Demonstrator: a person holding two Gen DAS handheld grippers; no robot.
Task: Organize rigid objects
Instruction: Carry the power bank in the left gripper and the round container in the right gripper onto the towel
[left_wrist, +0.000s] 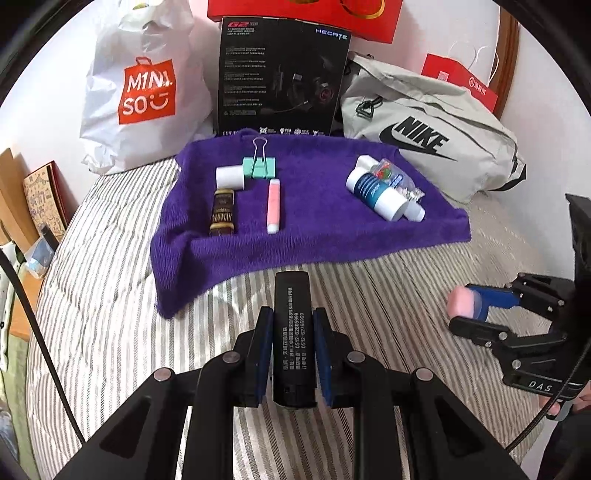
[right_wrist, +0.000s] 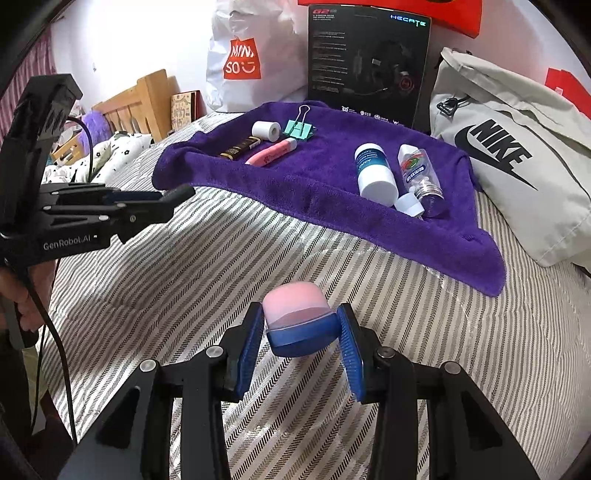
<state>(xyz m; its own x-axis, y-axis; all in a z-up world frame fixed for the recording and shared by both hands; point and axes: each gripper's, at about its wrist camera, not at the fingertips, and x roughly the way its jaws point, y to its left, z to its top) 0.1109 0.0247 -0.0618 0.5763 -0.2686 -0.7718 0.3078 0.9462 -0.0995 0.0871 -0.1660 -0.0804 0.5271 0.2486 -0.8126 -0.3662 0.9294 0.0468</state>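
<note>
The left gripper (left_wrist: 291, 345) squeezes a black stick (left_wrist: 293, 339) and the right gripper (right_wrist: 301, 334) squeezes a pink and blue jar (right_wrist: 297, 319), both above the striped bed (right_wrist: 184, 280) near the purple towel (left_wrist: 332, 229). The round jar could slip out and roll off, because only its sides are pinched.

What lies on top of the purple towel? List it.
On the purple towel: white roll, green clip, brown bar, pink tube, white bottle, clear bottle, small cap. The bedding under the towel is covered.
</note>
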